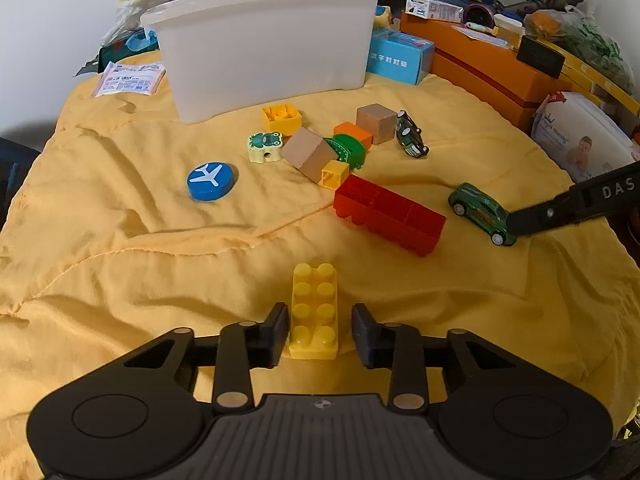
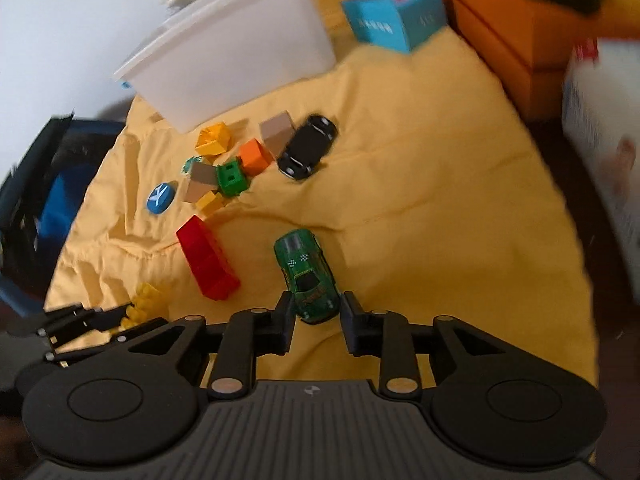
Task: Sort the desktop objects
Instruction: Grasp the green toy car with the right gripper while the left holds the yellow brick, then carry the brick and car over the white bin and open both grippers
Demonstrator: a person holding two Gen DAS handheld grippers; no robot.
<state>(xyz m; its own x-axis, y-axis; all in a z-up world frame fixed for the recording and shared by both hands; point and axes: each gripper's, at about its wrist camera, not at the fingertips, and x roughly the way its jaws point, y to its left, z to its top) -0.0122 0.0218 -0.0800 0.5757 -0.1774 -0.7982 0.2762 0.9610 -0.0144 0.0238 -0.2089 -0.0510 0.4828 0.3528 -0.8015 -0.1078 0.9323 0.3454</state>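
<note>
A yellow studded brick (image 1: 314, 312) lies on the yellow cloth between the fingers of my left gripper (image 1: 320, 332), which is open around its near end with gaps on both sides. My right gripper (image 2: 316, 320) is open around the rear of a green toy car (image 2: 308, 276); that car also shows in the left wrist view (image 1: 482, 213) with the right gripper's finger (image 1: 560, 208) at its rear. A red long brick (image 1: 390, 214), a blue airplane disc (image 1: 211, 181), a dark toy car (image 1: 411, 135) and a heap of small blocks (image 1: 320, 148) lie further out.
A white plastic bin (image 1: 264, 44) stands at the back of the cloth. A blue box (image 1: 400, 56), orange boxes (image 1: 488, 68) and a wipes pack (image 1: 580, 136) line the back right. A paper packet (image 1: 128, 79) lies at the back left.
</note>
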